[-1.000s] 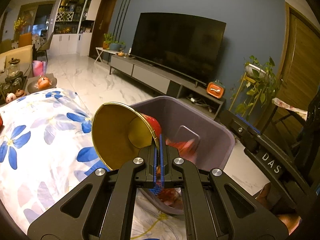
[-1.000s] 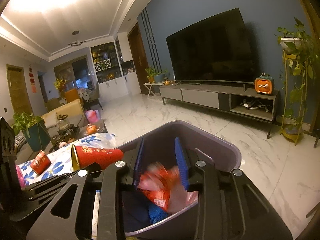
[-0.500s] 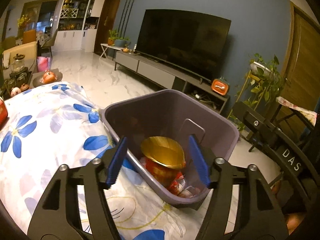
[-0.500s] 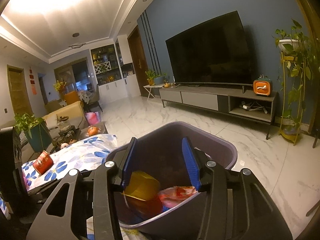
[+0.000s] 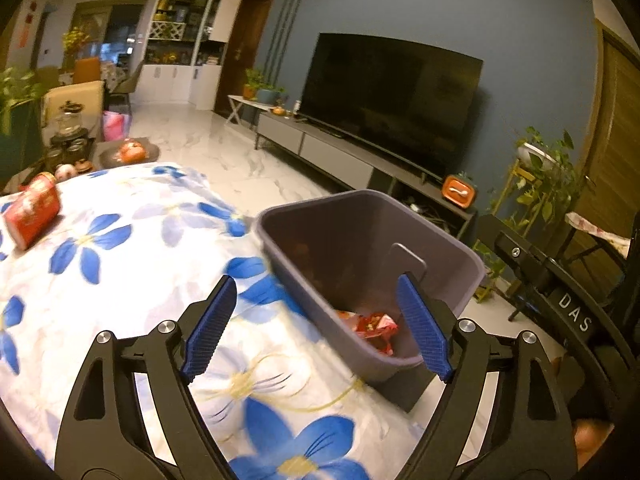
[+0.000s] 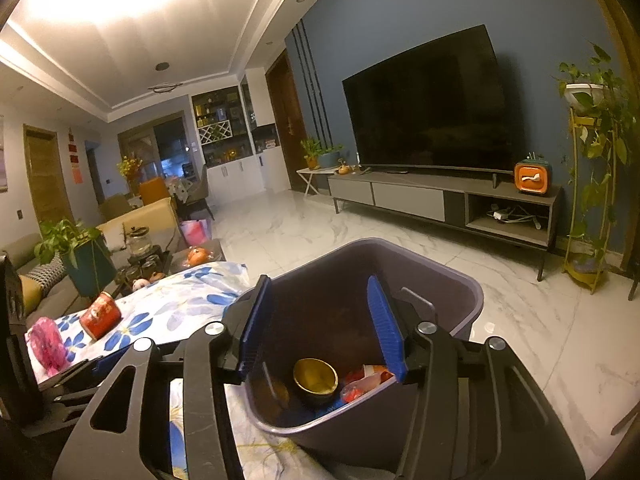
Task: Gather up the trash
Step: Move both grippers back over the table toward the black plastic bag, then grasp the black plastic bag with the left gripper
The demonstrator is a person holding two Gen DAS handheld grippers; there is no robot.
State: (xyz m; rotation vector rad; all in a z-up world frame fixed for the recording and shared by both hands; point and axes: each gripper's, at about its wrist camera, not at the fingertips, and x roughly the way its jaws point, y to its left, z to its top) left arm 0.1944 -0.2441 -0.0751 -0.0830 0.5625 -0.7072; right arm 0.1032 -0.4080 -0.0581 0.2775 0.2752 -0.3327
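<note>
A grey plastic bin [image 5: 460,276] stands past the table's edge. In it lie a red cup with a gold inside [image 6: 315,374] and a crumpled red wrapper [image 6: 368,378], also seen as the wrapper [image 5: 370,326] in the left wrist view. My left gripper [image 5: 315,279] hovers over the floral tablecloth by the bin's near side, its jaws opening with nothing between them. My right gripper [image 6: 318,280] hangs above the bin [image 6: 440,270], its jaws also opening and empty. A red can [image 5: 32,212] lies on the cloth at the far left; the right wrist view shows this can [image 6: 100,316] beside a pink packet [image 6: 46,344].
The table wears a white cloth with blue flowers [image 5: 120,260]. Behind it is a low side table with jars and an orange ornament [image 5: 132,152]. A TV stand [image 6: 440,200], a plant stand [image 6: 592,200] and marble floor [image 6: 540,320] lie beyond the bin.
The left gripper let the red and gold cup fall into the bin, opened wide and drew back left over the cloth. The right gripper dropped the red wrapper into the bin and widened.
</note>
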